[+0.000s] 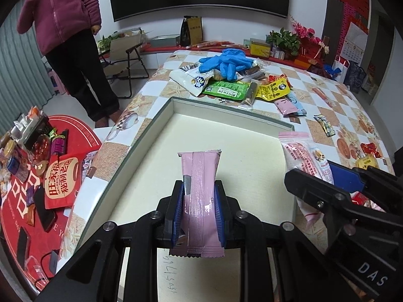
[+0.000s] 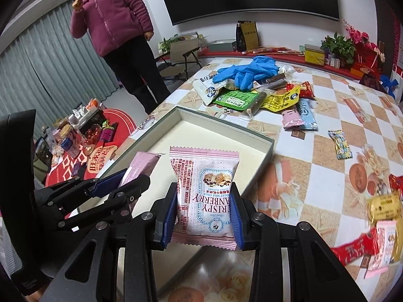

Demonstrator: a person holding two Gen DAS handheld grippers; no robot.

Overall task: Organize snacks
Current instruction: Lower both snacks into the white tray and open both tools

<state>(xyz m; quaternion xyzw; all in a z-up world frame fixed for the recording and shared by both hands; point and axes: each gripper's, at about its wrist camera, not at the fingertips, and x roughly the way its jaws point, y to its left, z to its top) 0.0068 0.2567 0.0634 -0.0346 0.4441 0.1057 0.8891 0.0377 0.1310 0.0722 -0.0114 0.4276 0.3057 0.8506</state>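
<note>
the lower end of the plain pink wrapper (image 1: 200, 201) runs back between the blue pads, and its printed face is turned away, so only a ribbed centre seam and crimped, saw-toothed ends show. the left gripper (image 1: 199, 188) is clamped narrowly on this slim, matte foil stick, which stands upright over the box (image 1: 221, 112). the right gripper (image 2: 203, 193) is closed on the cranberry crisp packet (image 2: 205, 188), a puffy pillow pack, pink-edged with white and pale blue panels, a photo of the snack and lettering that reads upside down; its lower crimp hangs below the pads. it hangs over the near right corner of the box. the box is shallow and rectangular, cream inside with grey-green walls, its near side cut off by the grippers. it rests on the desk (image 2: 325, 151), covered in a glossy checked cloth. beyond the box lies a heap of snack packets (image 1: 226, 88) under crumpled blue gloves (image 1: 226, 61); the packets beneath cannot be made out.
</note>
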